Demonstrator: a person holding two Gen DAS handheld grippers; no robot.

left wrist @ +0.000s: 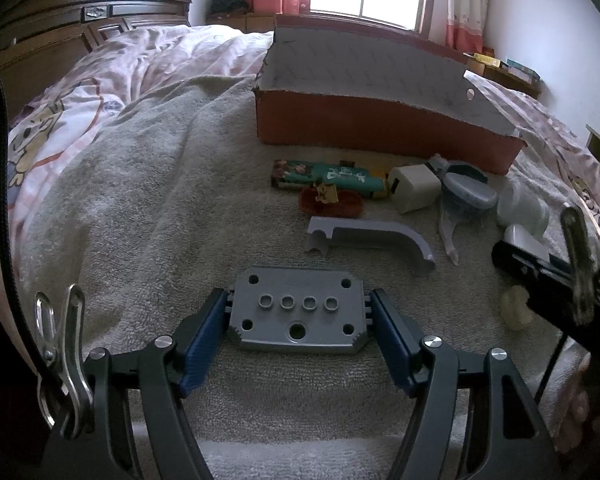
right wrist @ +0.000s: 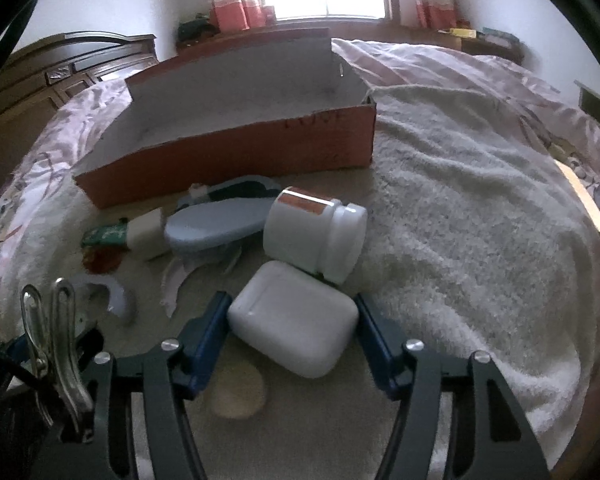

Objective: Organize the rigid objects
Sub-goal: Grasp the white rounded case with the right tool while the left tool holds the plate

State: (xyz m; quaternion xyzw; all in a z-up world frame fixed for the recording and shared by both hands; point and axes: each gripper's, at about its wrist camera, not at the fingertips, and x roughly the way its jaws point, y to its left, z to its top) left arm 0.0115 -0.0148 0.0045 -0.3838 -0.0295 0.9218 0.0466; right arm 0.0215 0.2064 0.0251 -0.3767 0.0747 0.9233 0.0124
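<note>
Towel (left wrist: 140, 208) spread over the bed, all items sitting on it. Left gripper (left wrist: 298, 316) has its blue pads against both short ends of a grey plate (left wrist: 298, 312) with bolt holes and four raised bosses; the jaws look closed on it, and the plate lies flat on the towel. Just past it lies a grey curved bracket (left wrist: 370, 240), apart from the plate. Beyond that comes a row in front of the box: green packet (left wrist: 328, 176), red item (left wrist: 332, 200) touching its near side, cream cube (left wrist: 414, 188), and blue lidded dish (left wrist: 466, 192) to the right. Orange cardboard box (left wrist: 380, 128) sits behind the row, open top, white inside.

Right gripper (right wrist: 294, 322) straddles a white rounded case (right wrist: 294, 320). Its left pad looks to be touching the case, while the right pad is at its edge or just off it; can't tell whether it's actually clamped. Case rests on the towel. White jar (right wrist: 316, 236) lies on its side just behind the case, touching or nearly so, with an orange label strip on top. The blue dish is to the jar's left. A pale yellowish lump (right wrist: 238, 396) sits under the right gripper, near the left finger.
</note>
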